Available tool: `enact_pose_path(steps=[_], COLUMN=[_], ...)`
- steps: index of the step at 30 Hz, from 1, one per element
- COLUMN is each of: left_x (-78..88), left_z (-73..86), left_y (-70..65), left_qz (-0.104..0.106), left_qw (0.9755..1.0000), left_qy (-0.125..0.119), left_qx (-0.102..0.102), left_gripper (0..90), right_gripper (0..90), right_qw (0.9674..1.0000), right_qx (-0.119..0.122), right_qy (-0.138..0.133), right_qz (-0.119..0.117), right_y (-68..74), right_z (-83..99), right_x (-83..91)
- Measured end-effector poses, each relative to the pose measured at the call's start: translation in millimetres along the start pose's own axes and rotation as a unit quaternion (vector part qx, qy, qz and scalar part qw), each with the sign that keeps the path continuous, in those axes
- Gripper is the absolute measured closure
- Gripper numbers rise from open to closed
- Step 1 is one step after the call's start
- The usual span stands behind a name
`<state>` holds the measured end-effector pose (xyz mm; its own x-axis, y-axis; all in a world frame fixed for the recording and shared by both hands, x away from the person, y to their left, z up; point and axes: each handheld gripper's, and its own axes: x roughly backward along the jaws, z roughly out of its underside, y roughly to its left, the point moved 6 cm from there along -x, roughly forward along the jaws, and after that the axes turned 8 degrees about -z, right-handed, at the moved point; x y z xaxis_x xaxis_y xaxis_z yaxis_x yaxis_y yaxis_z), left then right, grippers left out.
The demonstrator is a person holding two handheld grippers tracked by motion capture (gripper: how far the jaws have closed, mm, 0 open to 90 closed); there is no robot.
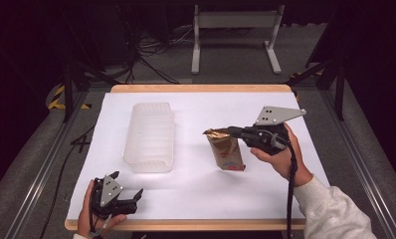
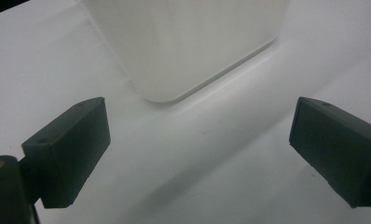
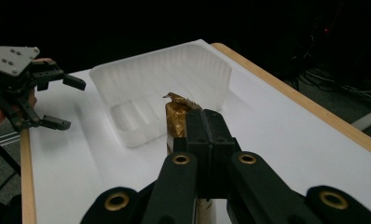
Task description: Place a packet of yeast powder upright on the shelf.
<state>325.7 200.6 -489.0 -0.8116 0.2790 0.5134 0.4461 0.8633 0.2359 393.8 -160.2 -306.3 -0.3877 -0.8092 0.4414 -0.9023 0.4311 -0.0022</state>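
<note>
A brown and gold snack bag (image 1: 229, 153) hangs upright just above the white table, right of centre. My right gripper (image 1: 230, 132) is shut on the bag's crumpled gold top, coming in from the right. In the right gripper view the closed jaws (image 3: 205, 117) pinch that gold top (image 3: 176, 112). A translucent plastic tray (image 1: 150, 134) lies left of the bag, long side running away from me. My left gripper (image 1: 127, 183) rests at the front left corner, open with nothing between its fingers. Its view has the tray's near corner (image 2: 188, 42) just beyond the open gripper (image 2: 197, 144).
The white sheet covers a wooden table whose rim (image 1: 201, 88) shows at the far edge. A white metal stand (image 1: 236, 30) and cables lie on the floor beyond. In the right gripper view the left gripper (image 3: 71, 103) sits beyond the tray (image 3: 160, 88).
</note>
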Motion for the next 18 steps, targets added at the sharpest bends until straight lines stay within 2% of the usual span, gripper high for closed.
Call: enact_pose_path(steps=[6, 11, 18], left_x=[0.0, -0.2, 0.4], left_z=[-0.2, 0.3, 0.3], left_y=[-0.2, -0.9, -0.6], left_qz=[0.0, 0.003, 0.005], left_qw=[1.0, 1.0, 1.0], left_qy=[0.001, 0.002, 0.0], left_qx=[-0.003, -0.003, -0.005], left_gripper=[5.8, 5.9, 5.9], right_gripper=[90.0, 90.0, 90.0], right_qw=[0.9995, 0.9993, 0.999], right_qx=[0.01, 0.014, 0.006], right_qy=[-0.028, -0.031, -0.039], right_qz=[-0.012, -0.015, -0.022], right_y=[-1.5, -1.9, -4.9], right_z=[-12.7, -19.1, -24.9], right_x=[-6.5, -19.8, -38.8])
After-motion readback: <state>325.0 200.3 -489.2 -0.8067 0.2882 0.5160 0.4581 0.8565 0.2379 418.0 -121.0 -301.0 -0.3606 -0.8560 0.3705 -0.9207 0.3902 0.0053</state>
